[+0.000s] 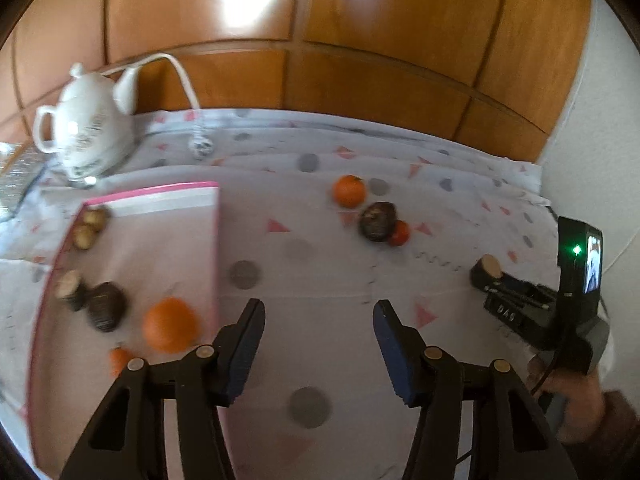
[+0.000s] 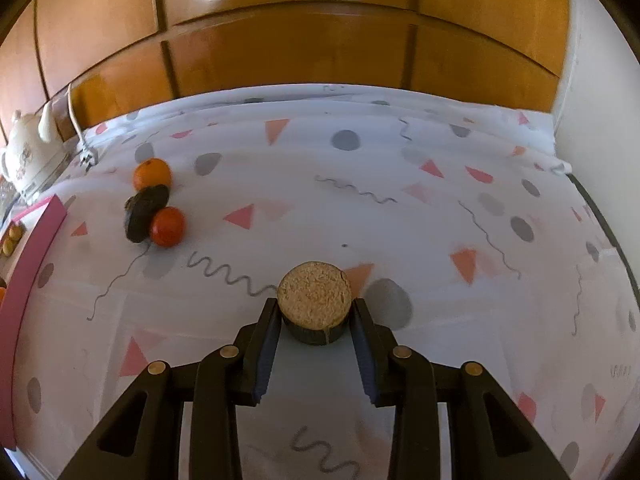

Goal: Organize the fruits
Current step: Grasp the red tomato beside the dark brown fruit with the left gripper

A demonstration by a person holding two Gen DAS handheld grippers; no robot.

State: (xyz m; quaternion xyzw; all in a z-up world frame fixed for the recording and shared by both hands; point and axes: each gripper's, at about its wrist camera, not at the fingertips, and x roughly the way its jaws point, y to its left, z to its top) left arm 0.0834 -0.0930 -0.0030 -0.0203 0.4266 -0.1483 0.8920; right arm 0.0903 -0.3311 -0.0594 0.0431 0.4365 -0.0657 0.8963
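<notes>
My right gripper [image 2: 316,312] is shut on a dark round piece with a tan cut face [image 2: 315,300], held over the patterned cloth; it also shows in the left wrist view [image 1: 490,266]. My left gripper [image 1: 318,312] is open and empty beside a pink-edged tray [image 1: 176,196]. In the tray lie an orange [image 1: 171,324], a dark fruit [image 1: 106,306], a cut dark piece [image 1: 69,286], a small orange fruit [image 1: 119,360] and two tan fruits [image 1: 89,228]. On the cloth sit an orange [image 2: 152,174], a dark fruit [image 2: 145,210] and a red tomato [image 2: 168,226] together.
A white teapot [image 1: 90,136] with a white cord stands at the back left on a glass tray. Wooden cabinet panels [image 1: 320,60] rise behind the table. A white wall [image 2: 596,80] bounds the right side. The cloth [image 2: 360,184] covers the table.
</notes>
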